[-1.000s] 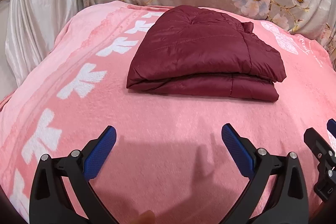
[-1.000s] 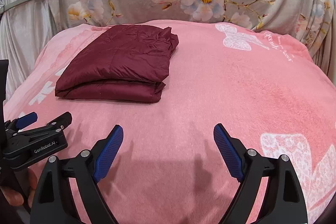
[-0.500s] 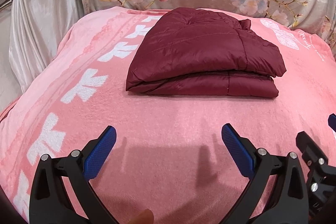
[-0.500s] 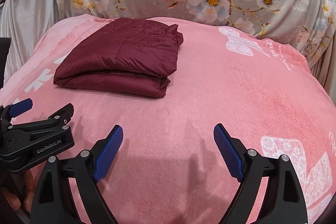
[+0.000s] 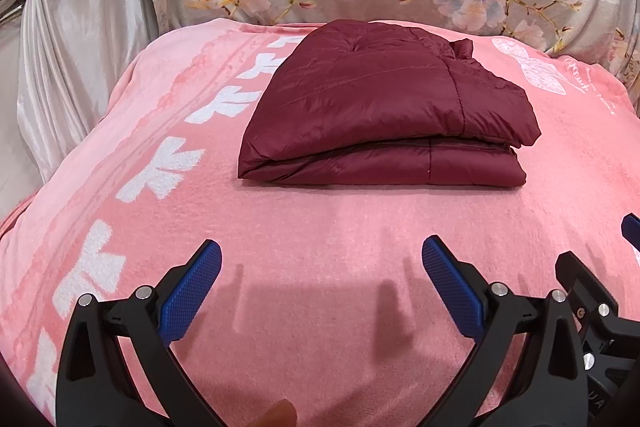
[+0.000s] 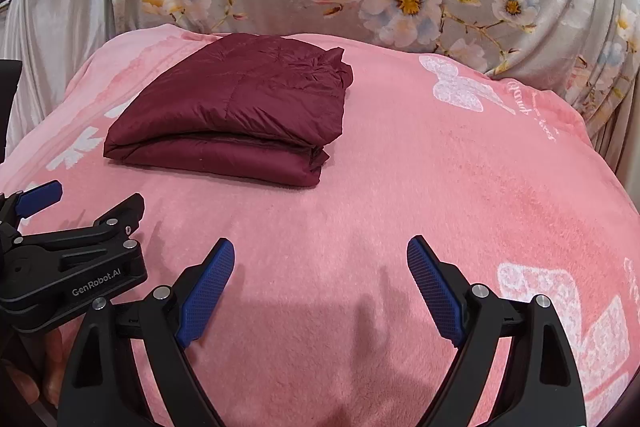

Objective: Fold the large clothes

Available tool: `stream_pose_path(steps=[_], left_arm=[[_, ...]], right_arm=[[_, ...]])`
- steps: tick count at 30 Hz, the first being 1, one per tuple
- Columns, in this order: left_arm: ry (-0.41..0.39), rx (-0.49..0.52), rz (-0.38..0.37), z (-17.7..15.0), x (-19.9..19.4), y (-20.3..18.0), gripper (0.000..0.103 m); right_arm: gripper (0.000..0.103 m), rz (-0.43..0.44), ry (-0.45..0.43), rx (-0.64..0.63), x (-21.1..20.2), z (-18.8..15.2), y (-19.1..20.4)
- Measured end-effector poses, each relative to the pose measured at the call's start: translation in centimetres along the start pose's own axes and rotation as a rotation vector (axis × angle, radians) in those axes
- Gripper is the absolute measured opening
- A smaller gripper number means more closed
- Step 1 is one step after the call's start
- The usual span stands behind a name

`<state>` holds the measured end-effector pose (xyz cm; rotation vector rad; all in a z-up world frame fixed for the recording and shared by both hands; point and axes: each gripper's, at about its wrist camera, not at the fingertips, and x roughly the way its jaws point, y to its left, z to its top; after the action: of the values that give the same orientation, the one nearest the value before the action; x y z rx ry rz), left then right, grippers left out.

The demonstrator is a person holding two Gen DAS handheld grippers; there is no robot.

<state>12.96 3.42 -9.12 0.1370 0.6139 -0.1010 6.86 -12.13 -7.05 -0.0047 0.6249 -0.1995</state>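
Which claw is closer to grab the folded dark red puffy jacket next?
Probably the left claw: the folded dark red puffy jacket lies straight ahead of it. From the right claw it sits off to the left. Both are open and empty.

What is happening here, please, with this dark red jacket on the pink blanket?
A person holds a gripper in each hand, folding large clothes. The maroon jacket already lies folded into a compact stack on the pink blanket. Neither gripper touches it: the left gripper and the right gripper both hover open and empty over the blanket, on the near side of the jacket. The folding looks finished.
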Motion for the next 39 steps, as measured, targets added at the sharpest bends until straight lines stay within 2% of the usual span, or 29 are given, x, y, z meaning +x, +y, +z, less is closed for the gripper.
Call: stream_pose_path(steps=[39], left_arm=[[-0.025, 0.026, 0.009, -0.06, -0.31, -0.22, 0.098]], right_arm=[[0.086, -0.004, -0.008, -0.006, -0.14, 0.47, 0.30]])
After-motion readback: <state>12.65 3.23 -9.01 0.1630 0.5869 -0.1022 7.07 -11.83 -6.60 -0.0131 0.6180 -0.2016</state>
